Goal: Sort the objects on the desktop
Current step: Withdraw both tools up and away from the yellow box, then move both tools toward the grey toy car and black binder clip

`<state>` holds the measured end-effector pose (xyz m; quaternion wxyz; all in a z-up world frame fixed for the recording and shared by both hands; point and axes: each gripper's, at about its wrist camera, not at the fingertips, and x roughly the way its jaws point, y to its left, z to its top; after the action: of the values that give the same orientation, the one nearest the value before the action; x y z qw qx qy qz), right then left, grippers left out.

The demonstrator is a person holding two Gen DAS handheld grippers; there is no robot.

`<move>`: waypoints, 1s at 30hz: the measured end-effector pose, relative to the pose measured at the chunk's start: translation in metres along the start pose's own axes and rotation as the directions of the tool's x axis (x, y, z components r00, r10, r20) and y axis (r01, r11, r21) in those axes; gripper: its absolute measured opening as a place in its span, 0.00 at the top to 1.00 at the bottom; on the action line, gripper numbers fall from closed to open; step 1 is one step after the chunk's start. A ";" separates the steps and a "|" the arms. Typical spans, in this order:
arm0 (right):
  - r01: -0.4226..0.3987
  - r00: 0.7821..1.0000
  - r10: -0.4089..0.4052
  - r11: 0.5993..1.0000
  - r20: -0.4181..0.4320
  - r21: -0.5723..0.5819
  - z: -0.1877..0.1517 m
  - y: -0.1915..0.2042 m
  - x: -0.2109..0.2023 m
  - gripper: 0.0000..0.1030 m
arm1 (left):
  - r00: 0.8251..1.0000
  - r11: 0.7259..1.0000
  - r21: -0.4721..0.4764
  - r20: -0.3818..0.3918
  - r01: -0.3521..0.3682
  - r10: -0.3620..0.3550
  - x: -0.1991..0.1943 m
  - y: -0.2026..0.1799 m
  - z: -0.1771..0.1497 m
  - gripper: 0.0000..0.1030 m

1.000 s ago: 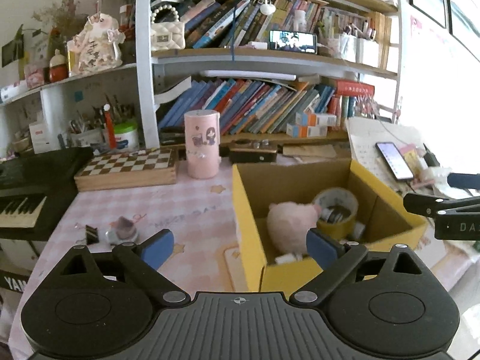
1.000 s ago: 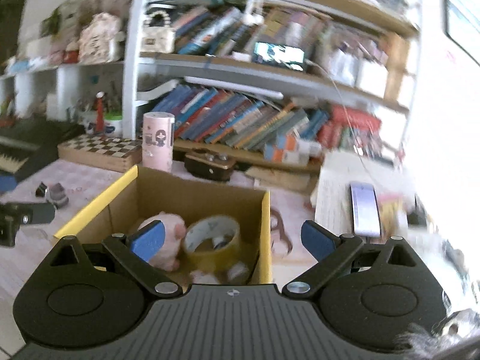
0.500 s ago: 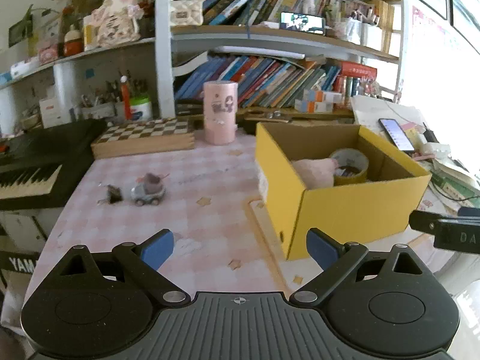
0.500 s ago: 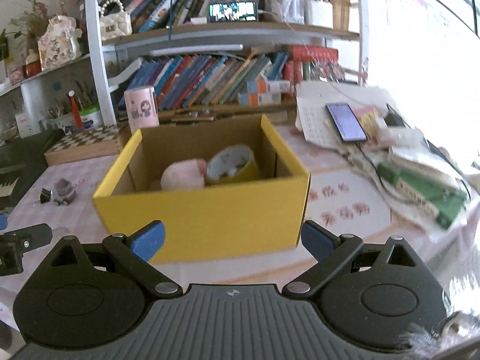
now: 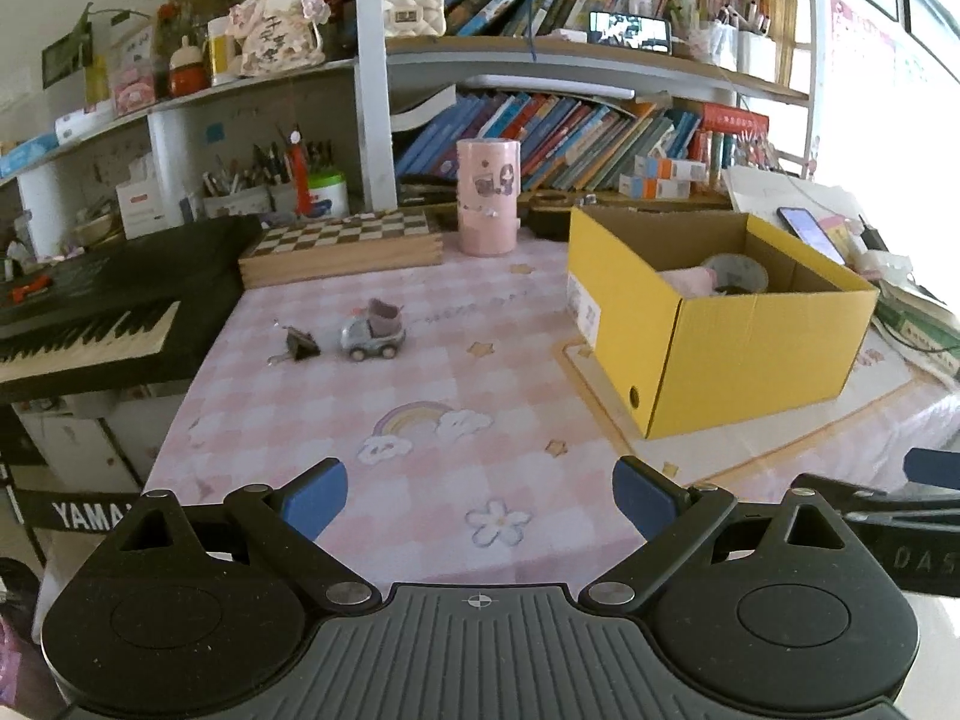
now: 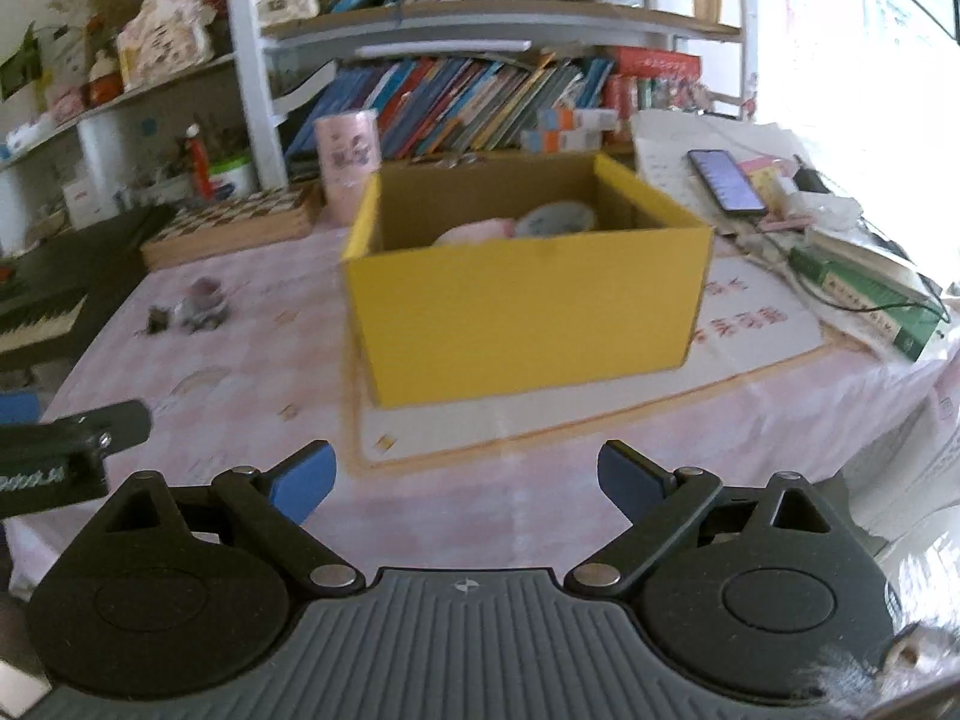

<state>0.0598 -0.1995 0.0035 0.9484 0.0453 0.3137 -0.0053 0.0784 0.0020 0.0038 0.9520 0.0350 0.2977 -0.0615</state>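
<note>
Both grippers are hovering off the near edge of the pink checked tablecloth [image 5: 456, 372], holding nothing. The left gripper [image 5: 480, 489] is showing its blue pads spread wide apart; the right gripper [image 6: 465, 474] is gaping just as wide. The yellow cardboard box [image 6: 528, 312] is sitting toward the right side of the table, a pink plush toy [image 5: 687, 281] and a roll of tape [image 5: 737, 273] lying inside. A small grey toy car [image 5: 372, 339] and a black binder clip [image 5: 300, 343] are waiting side by side near the left edge, well apart from the box.
</note>
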 end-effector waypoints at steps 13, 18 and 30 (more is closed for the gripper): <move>-0.058 0.998 0.057 0.998 -0.039 -0.010 -0.024 0.054 -0.014 0.09 | 0.999 1.000 -0.015 -0.031 -0.022 0.021 -0.021 0.048 -0.023 0.06; -0.088 0.996 0.087 0.995 -0.028 -0.041 -0.023 0.078 -0.016 0.10 | 0.998 0.998 -0.031 -0.025 -0.052 0.051 -0.029 0.065 -0.028 0.06; -0.164 0.986 0.162 0.982 -0.028 -0.093 -0.025 0.121 -0.019 0.13 | 0.994 0.991 -0.071 -0.004 -0.112 0.112 -0.042 0.100 -0.036 0.06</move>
<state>0.0346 -0.0773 0.0051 0.9435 0.0256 0.3186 0.0876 0.0375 0.1086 0.0018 0.9546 0.0178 0.2973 0.0027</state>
